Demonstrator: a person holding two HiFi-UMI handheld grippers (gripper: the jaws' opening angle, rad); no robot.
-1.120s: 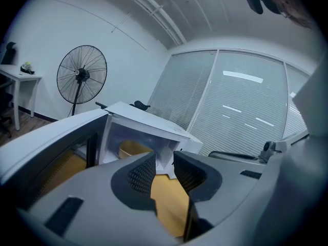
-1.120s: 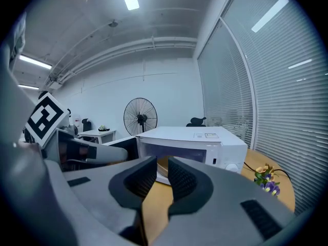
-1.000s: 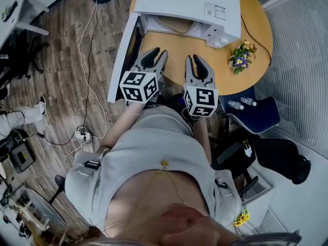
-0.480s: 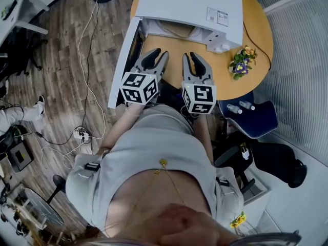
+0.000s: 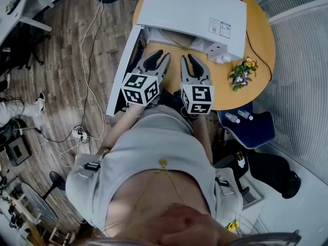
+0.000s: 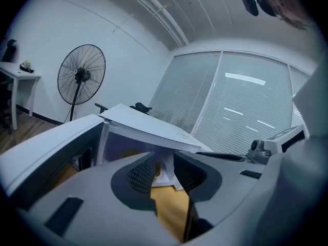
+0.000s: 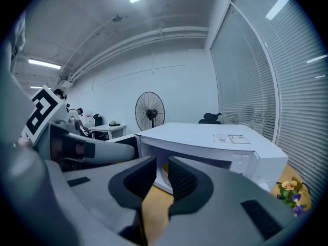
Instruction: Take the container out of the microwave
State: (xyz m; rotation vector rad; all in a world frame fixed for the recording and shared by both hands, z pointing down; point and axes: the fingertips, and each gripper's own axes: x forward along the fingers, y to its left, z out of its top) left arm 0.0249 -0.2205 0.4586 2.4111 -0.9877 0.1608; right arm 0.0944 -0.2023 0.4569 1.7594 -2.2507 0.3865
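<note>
While the white microwave (image 5: 192,9) stands at the upper centre of the head view on the round tabletop (image 5: 259,35), door (image 5: 123,70) swung open to the left, the left gripper (image 5: 160,56) and right gripper (image 5: 188,59) hover side by side just before its mouth. Jaws on both a little apart, nothing between them. Pale container (image 5: 177,37) sits inside the cavity, only partly seen.
</note>
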